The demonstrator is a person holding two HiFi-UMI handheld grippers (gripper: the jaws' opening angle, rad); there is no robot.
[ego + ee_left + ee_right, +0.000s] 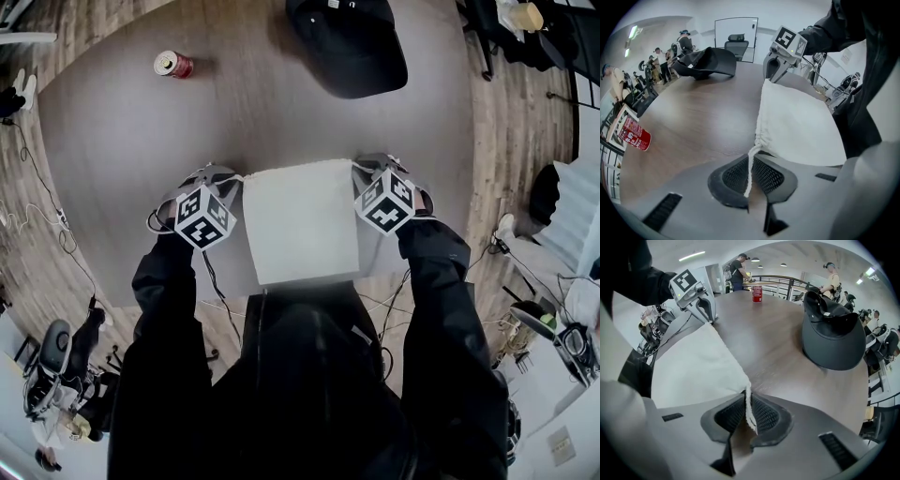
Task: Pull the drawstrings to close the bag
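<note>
The person's dark sleeves (169,309) fill the foreground. The left gripper (749,185) is clenched on the left drawstring (751,159) at a corner of the white bag (300,220), which lies flat on the table (141,122) between both tools. The right gripper (749,420) pinches the right drawstring (747,401). With both cords gripped, the pull seems due: each hand should likely draw outward, keeping its pinch firm

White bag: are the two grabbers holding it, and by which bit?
By its strings: left gripper pinches the left drawstring, right gripper the right drawstring, at the white bag's corners.
</note>
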